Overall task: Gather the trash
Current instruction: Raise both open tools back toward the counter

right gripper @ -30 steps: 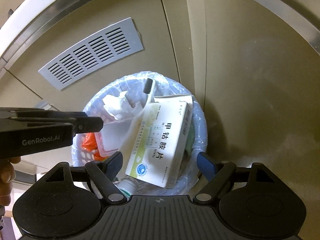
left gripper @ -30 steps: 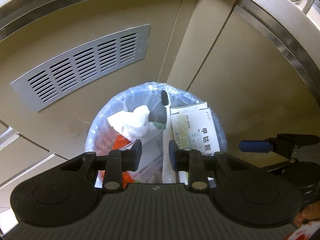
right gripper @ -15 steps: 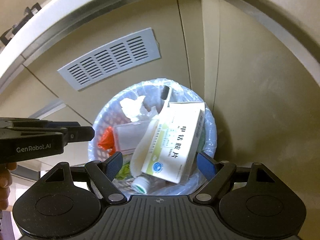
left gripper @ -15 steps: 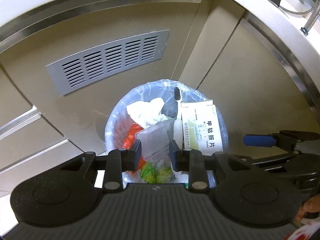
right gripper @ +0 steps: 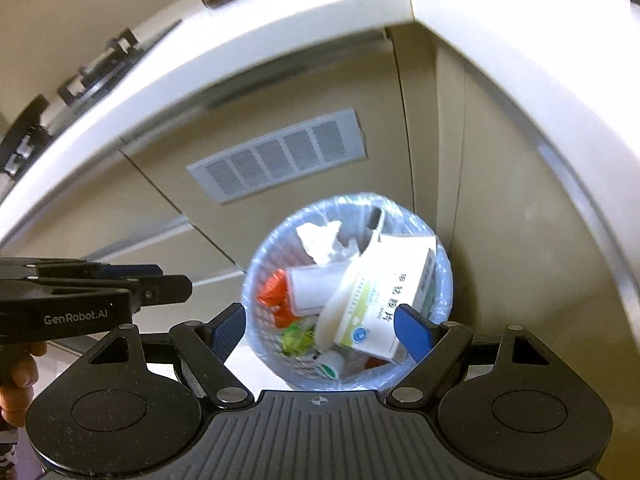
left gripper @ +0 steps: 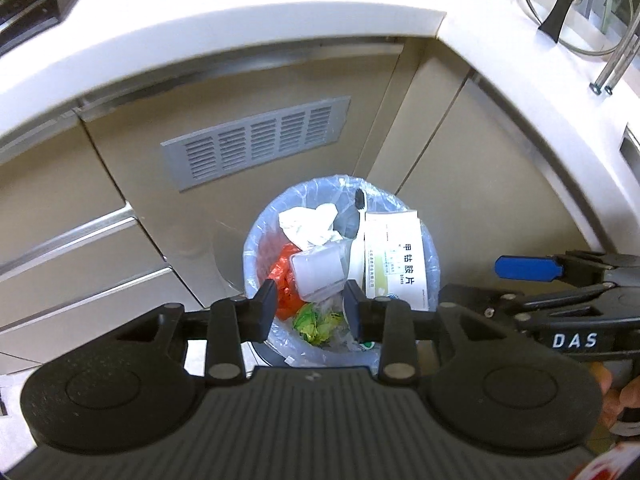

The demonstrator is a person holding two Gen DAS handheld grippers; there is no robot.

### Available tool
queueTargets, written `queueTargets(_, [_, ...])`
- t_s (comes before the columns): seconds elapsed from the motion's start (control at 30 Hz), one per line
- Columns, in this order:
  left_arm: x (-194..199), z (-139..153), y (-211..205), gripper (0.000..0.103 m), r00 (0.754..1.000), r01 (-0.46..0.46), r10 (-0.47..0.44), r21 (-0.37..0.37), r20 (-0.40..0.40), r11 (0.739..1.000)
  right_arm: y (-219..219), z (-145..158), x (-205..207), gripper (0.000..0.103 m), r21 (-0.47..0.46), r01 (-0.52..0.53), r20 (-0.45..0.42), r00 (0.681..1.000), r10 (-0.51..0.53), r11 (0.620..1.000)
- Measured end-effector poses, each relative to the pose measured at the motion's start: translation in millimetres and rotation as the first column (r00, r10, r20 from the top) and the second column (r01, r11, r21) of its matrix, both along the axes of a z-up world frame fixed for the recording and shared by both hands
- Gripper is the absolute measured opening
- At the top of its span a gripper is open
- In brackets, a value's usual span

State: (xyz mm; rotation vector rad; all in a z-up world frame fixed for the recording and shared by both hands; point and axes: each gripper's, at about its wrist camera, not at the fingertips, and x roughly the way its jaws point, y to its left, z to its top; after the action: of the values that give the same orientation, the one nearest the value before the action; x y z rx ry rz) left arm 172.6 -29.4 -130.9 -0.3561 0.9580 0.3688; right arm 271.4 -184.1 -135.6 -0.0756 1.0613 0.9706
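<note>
Nearest, the left gripper [left gripper: 310, 306] has empty jaws, opening; the right gripper [right gripper: 320, 330] holds its jaws wide apart, gripping nothing. Below both sits the lined trash bin [left gripper: 434, 256] on the floor — packed with a stiff, light medicine box [left gripper: 394, 260], soft crumpled tissue [left gripper: 308, 222], a toothbrush [left gripper: 360, 204]. Likely best gripped at the bag's thin, slippery rim. Beyond, cabinet doors and a vent [left gripper: 256, 142].
</note>
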Motion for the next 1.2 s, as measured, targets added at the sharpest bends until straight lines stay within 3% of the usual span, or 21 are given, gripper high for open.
queueTargets(0.4, [-14.2, 71.9, -12.4, 0.041, 0.994, -0.026, 0.018, 0.075, 0.104, 0.997, -22.7, 56.8, -4.4, 0.082, 0.116, 0.005, 0.045, 0.999, -0.01, 0.993])
queueTargets(0.77, [8.4, 103.6, 2.8, 0.044, 0.985, 0.03, -0.05, 0.122, 0.165, 0.992, -36.4, 92.3, 16.6, 0.082, 0.191, 0.088, 0.09, 0.99, -0.107, 0.978])
queueTargets(0.97, [36.5, 122.1, 27.0, 0.044, 0.97, 0.069, -0.108, 0.181, 0.217, 0.981, -35.4, 113.4, 49.5, 0.082, 0.223, 0.172, 0.138, 0.969, -0.206, 0.959])
queueTargets(1.2, [85.1, 139.5, 70.4, 0.045, 0.956, 0.103, -0.162, 0.241, 0.242, 0.965, -32.1, 128.5, 102.3, 0.082, 0.251, 0.292, 0.182, 0.922, -0.342, 0.923])
